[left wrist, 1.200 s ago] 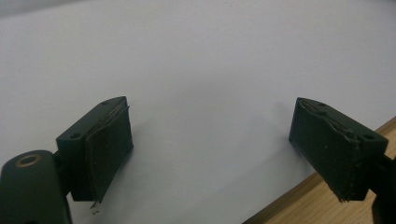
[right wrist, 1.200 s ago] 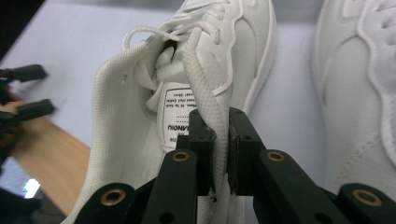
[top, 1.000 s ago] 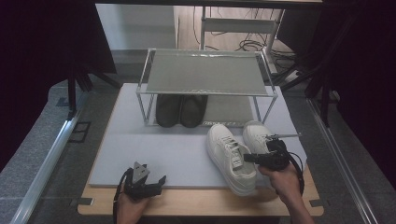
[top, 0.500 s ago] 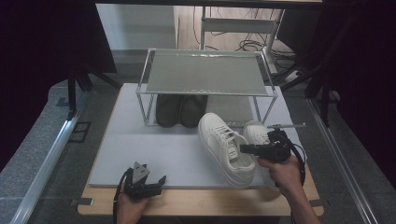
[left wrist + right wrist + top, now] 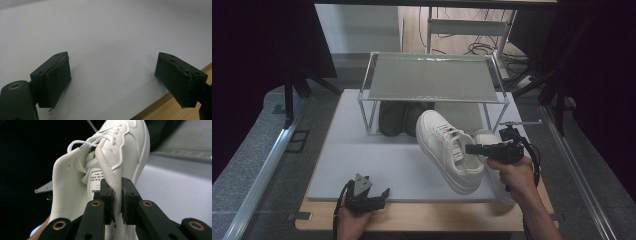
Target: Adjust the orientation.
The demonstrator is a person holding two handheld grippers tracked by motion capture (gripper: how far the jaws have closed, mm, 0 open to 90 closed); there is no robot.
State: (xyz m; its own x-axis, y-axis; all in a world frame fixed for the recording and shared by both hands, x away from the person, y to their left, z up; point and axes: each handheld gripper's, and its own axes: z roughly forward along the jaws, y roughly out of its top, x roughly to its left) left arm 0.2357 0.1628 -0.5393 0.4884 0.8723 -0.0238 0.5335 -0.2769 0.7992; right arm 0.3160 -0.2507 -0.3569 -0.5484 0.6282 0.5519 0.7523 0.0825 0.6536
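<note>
A white sneaker (image 5: 447,150) hangs lifted and tilted over the grey mat (image 5: 362,160), its toe toward the shelf. My right gripper (image 5: 472,148) is shut on the sneaker's collar edge; in the right gripper view the jaws pinch the white collar (image 5: 115,192) of that sneaker (image 5: 125,150). A second white sneaker (image 5: 492,145) lies on the mat behind it, mostly hidden by the hand. My left gripper (image 5: 379,196) rests open at the mat's front edge, and its pads (image 5: 57,80) stand wide apart over bare mat.
A metal-framed rack (image 5: 432,80) with a mesh top stands at the back of the mat. A pair of dark shoes (image 5: 399,117) sits under it on the left side. The wooden table edge (image 5: 422,220) runs along the front.
My right gripper has carried the white sneaker up and to the left, toward the rack. The second white sneaker stays on the mat. The left gripper has not moved.
</note>
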